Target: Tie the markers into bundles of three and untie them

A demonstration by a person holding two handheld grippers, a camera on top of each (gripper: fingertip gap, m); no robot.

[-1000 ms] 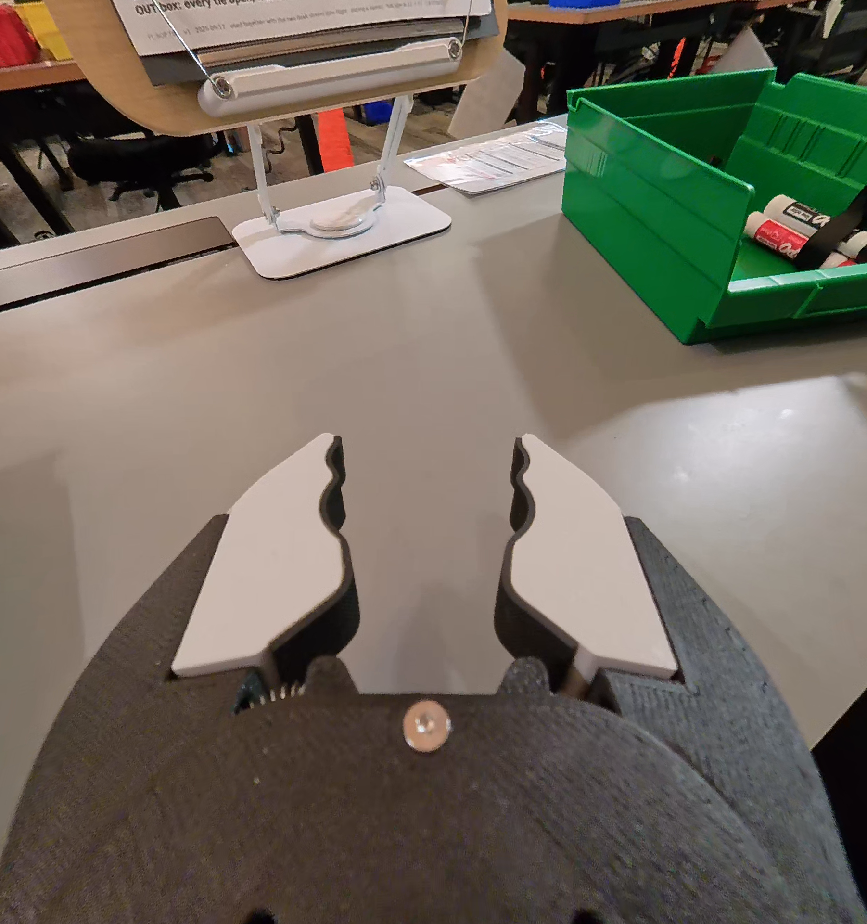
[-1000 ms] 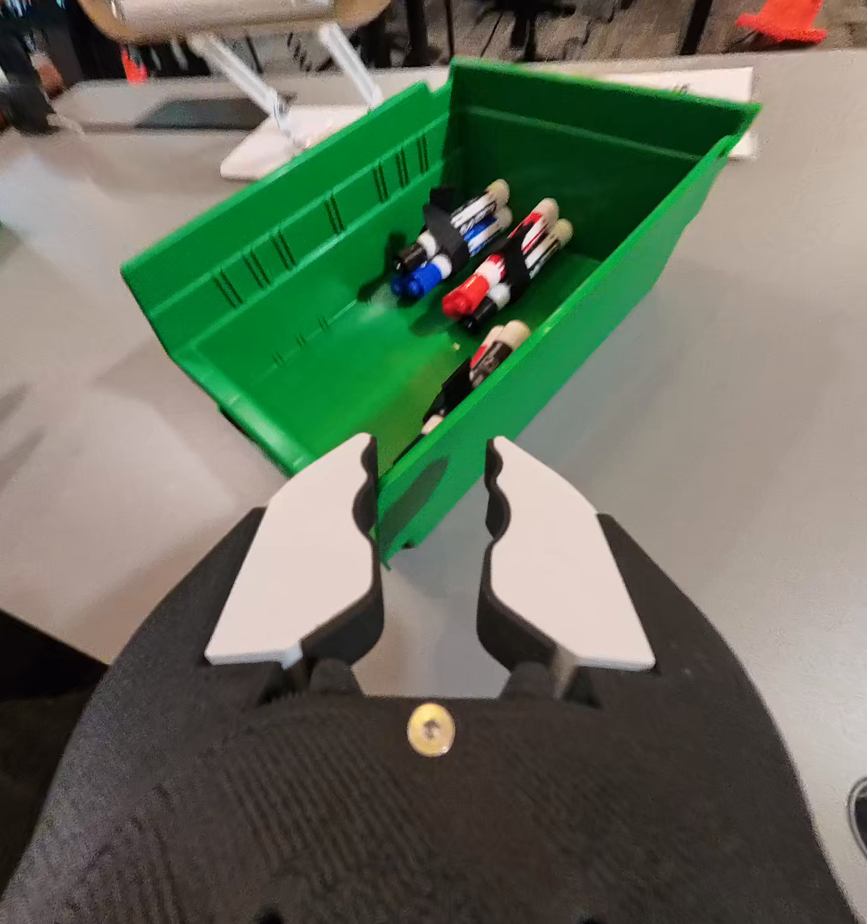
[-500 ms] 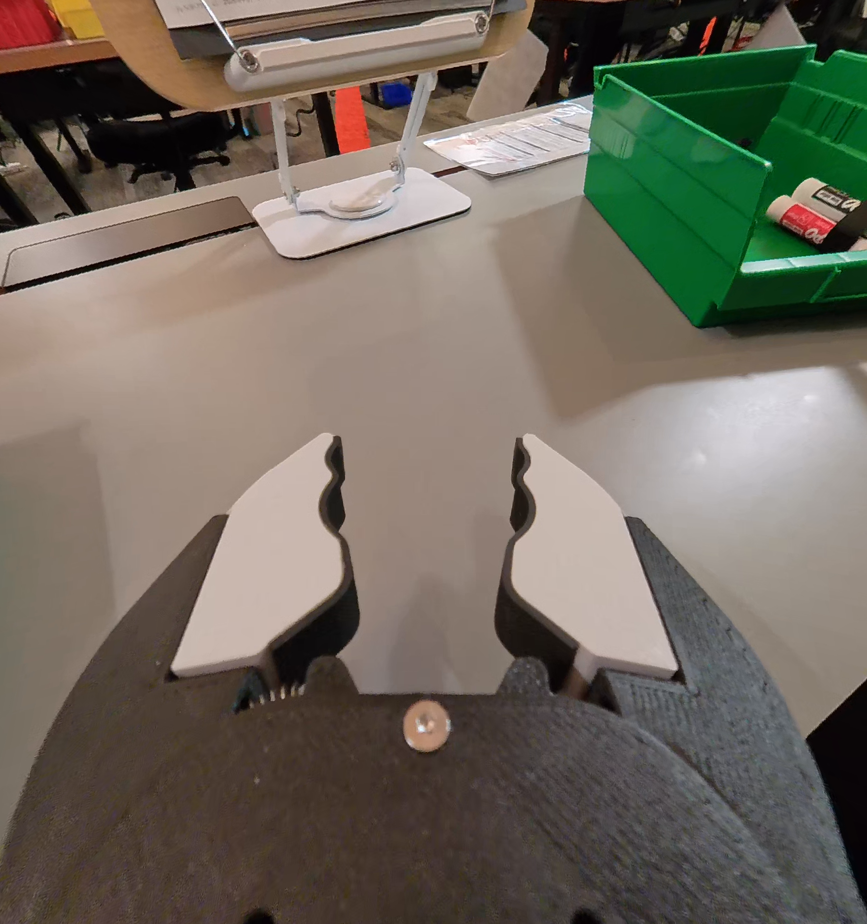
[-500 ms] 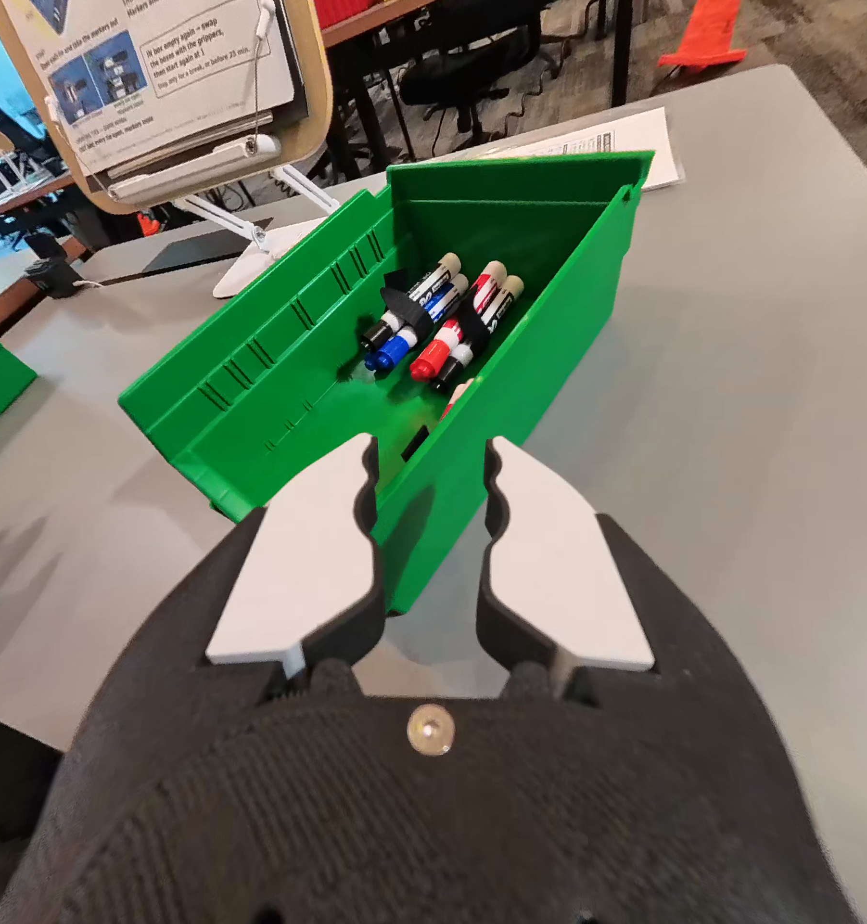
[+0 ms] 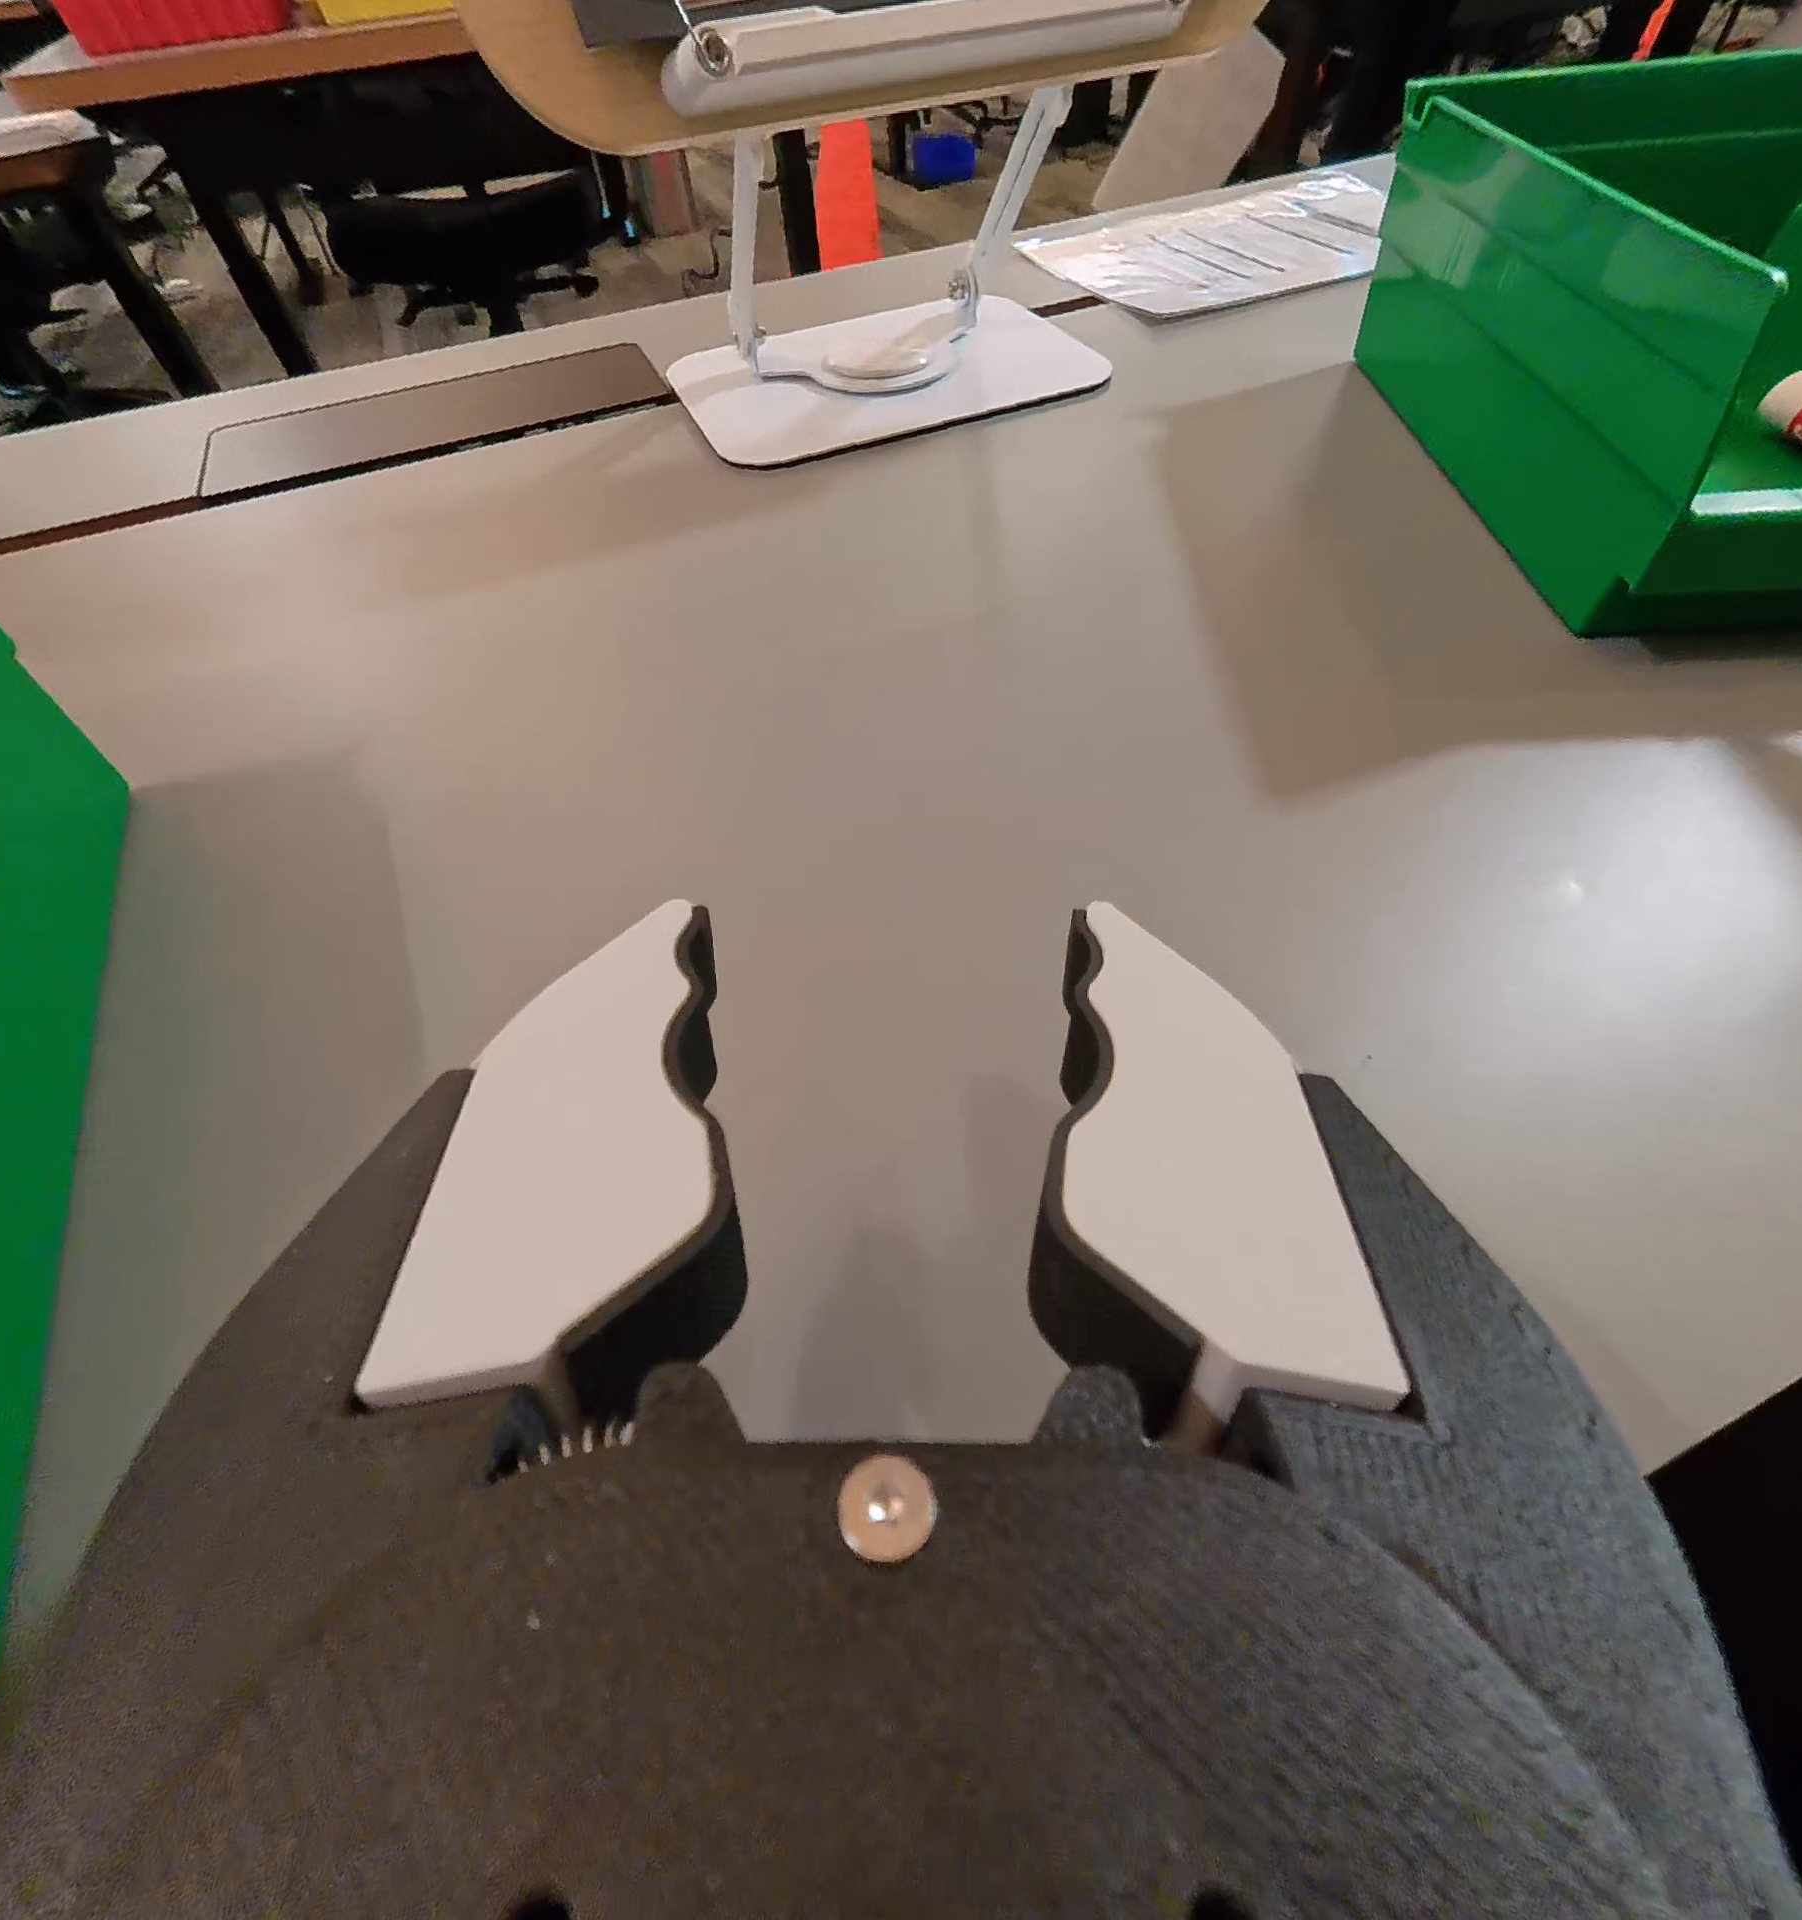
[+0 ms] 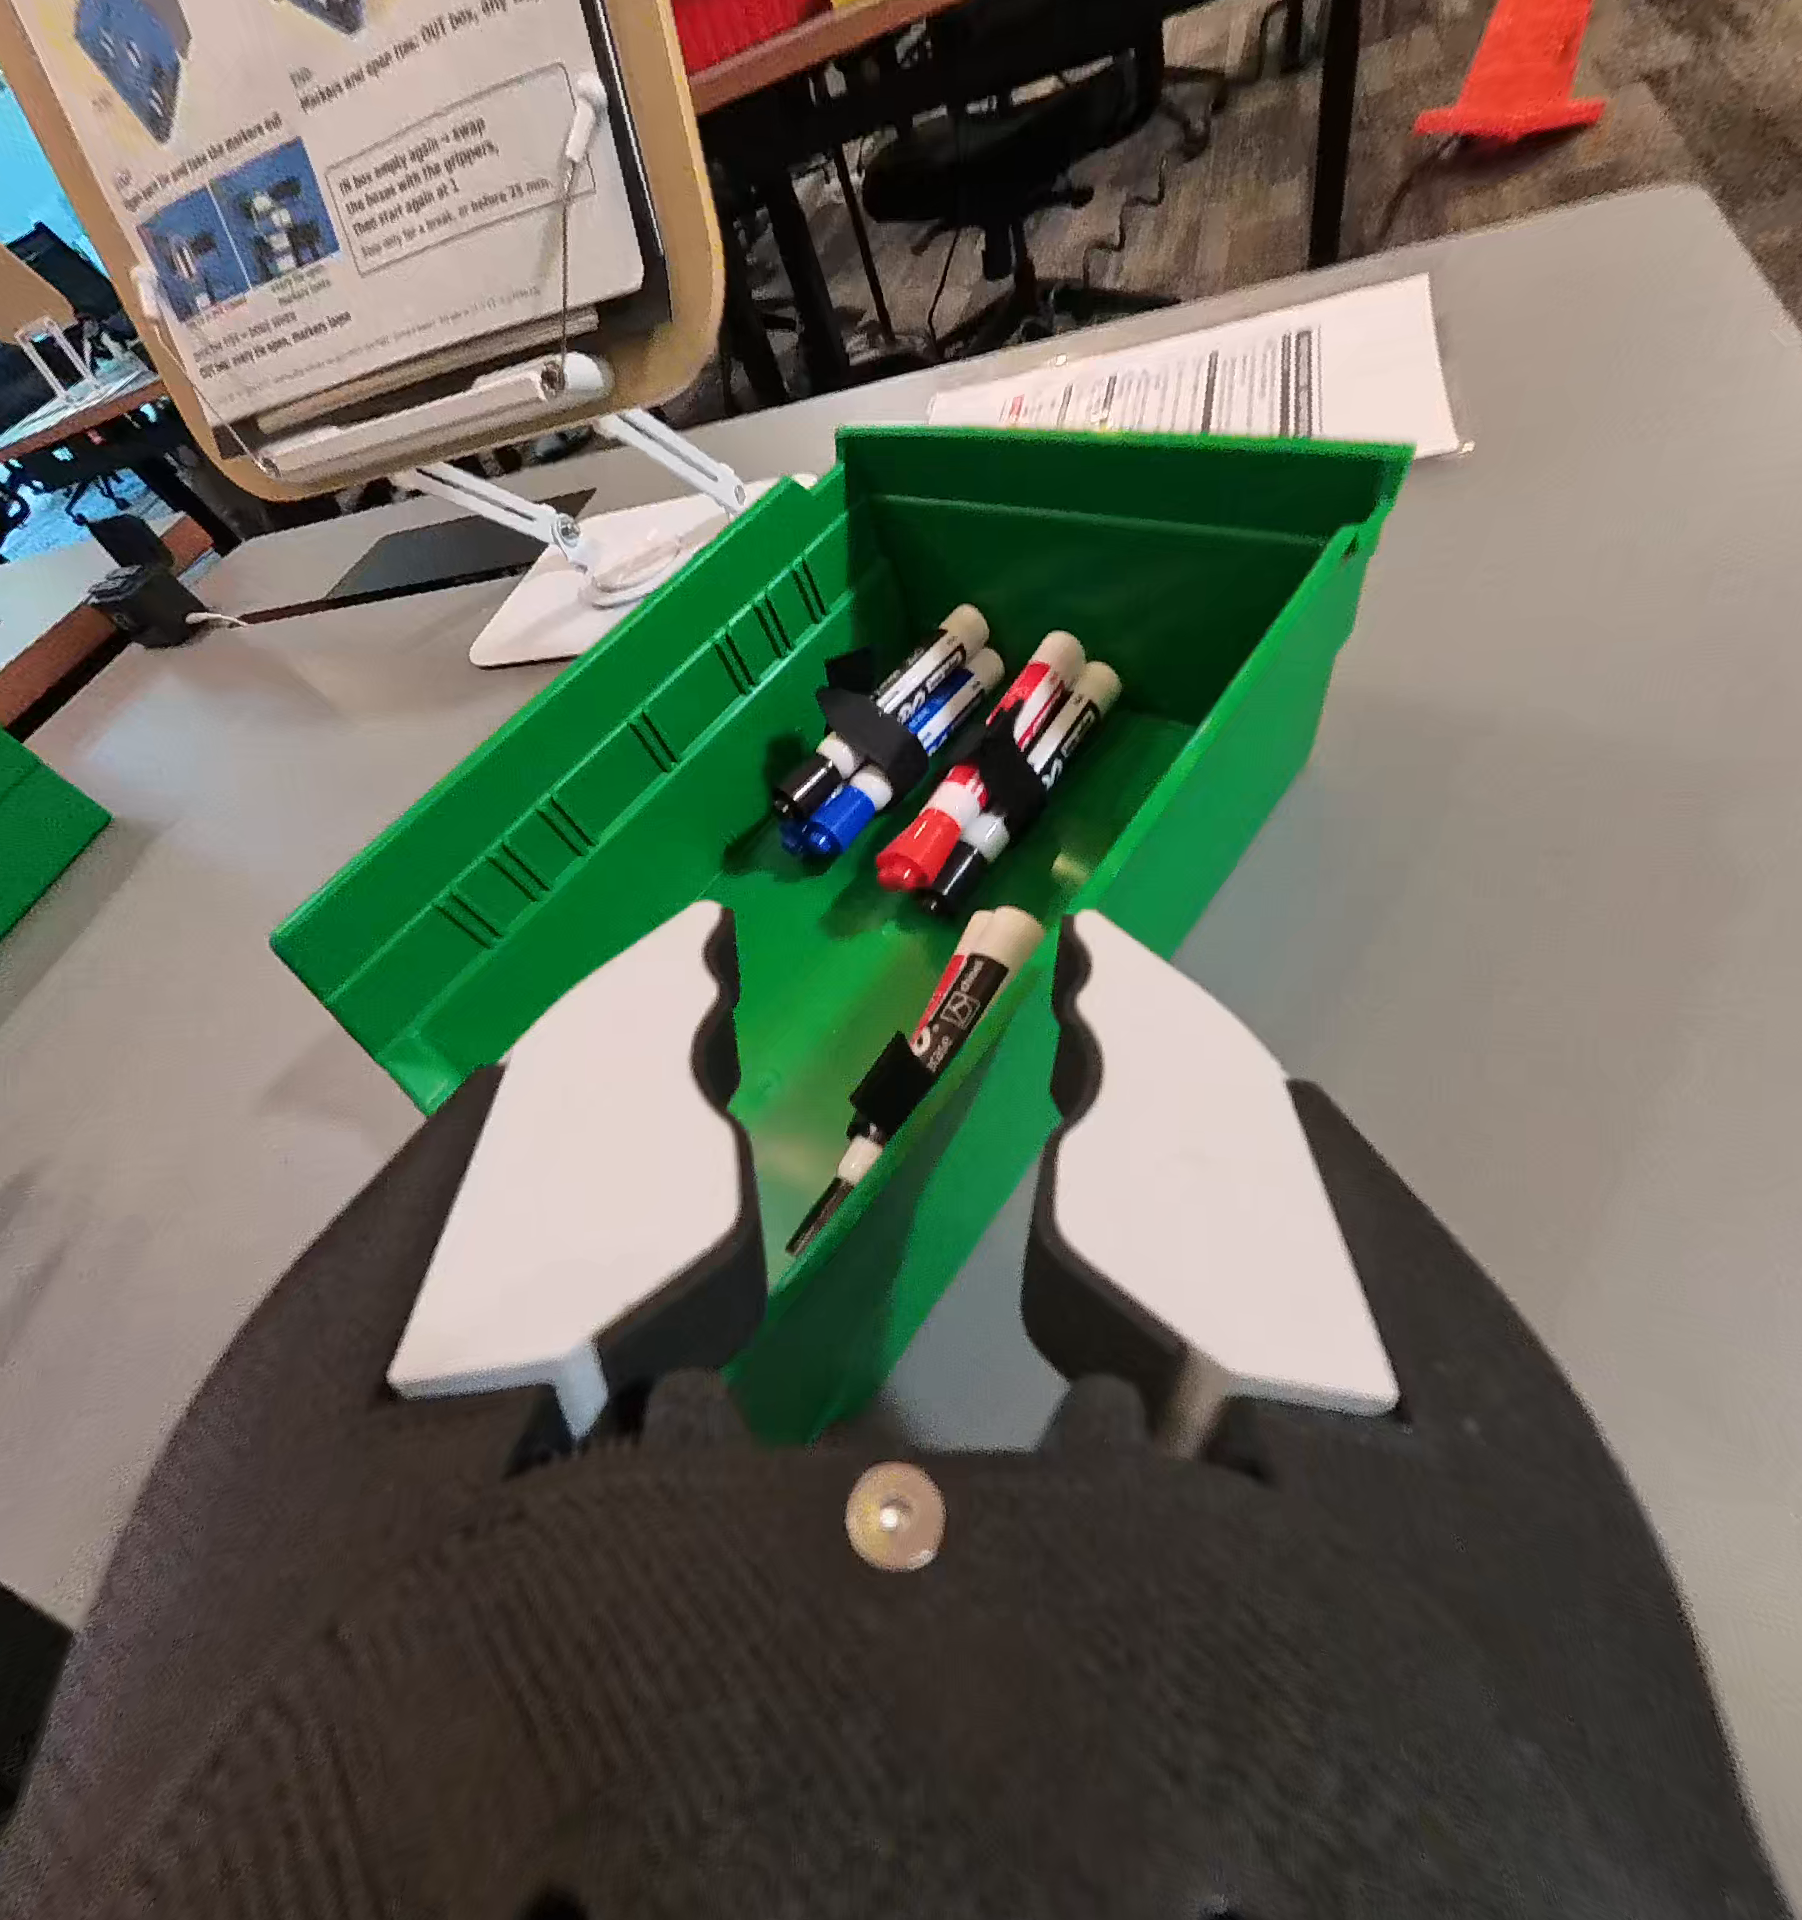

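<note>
While spread, right tongs astride bin wall

Both views were bright and evenly lit from overhead. In the left wrist view a pale glare patch lay on the counter toward three o'clock, with soft shadows at eleven. Wide-angle bending curved the edges. The right wrist view showed slight blur on the green bin and far background.

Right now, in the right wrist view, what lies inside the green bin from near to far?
Inside the green bin: the strapped marker bundle by the right wall → the red and black strapped bundle → the blue and black strapped bundle, slightly farther → the bin's far wall.
</note>
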